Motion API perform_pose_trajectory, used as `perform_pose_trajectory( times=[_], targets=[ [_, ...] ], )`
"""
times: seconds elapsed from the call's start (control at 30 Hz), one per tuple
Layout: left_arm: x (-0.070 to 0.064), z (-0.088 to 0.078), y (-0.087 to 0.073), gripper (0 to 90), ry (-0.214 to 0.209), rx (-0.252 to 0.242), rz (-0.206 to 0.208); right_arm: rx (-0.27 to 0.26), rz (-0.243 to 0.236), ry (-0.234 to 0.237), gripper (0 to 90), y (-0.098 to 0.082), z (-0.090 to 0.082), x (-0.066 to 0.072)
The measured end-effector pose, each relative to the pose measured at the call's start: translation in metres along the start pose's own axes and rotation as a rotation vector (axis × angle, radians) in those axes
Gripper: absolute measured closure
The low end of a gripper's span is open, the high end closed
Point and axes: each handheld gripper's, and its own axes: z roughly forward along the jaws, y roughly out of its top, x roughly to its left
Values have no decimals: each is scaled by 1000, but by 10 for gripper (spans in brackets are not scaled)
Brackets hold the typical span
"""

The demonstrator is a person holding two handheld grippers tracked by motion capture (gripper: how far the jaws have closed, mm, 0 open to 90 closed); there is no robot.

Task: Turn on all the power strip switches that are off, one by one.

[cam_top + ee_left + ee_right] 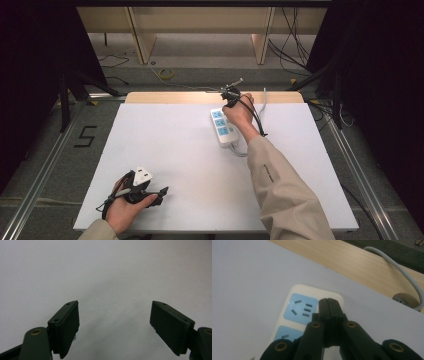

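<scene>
A white power strip (222, 129) with blue socket faces lies on the white table top (170, 160), right of the middle and toward the far edge. My right gripper (229, 102) is held over its far end. In the right gripper view the black jaws are pressed together with nothing between them, and the right gripper (330, 302) has its tips over the strip (298, 293) beside the end blue socket; I cannot tell if they touch it. My left gripper (159, 196) rests at the near left corner, and the left gripper (115, 306) stands wide open over bare table.
A wooden strip (170, 97) runs along the table's far edge. A grey cable (402, 270) crosses it and drops into a round hole (403, 298). The floor beyond holds cables and wooden table legs. Dark curtains stand on both sides.
</scene>
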Motion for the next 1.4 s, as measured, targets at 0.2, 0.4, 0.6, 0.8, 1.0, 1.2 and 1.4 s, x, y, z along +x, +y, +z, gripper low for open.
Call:
perform_pose_trajectory(
  times=[0.2,0.4,0.6,0.8,1.0,1.2,1.4],
  targets=[
    [-1,1,0,235,-2,0,3,12,-3,-4,900,-1,3,-3],
    [0,1,0,235,-2,0,1,21,3,-6,900,-3,8,-4],
    [0,0,0,235,-3,2,2,22,-1,-3,900,-4,11,-3],
    [0,0,0,236,-4,5,6,23,-13,-4,900,-2,12,-2],
    [0,1,0,235,-4,1,5,28,-15,-3,900,-2,14,-1],
    [-1,1,0,235,-7,4,10,20,-17,-8,900,-3,15,0],
    [0,1,0,236,-5,5,8,30,-9,-4,900,-2,16,0]
  ],
)
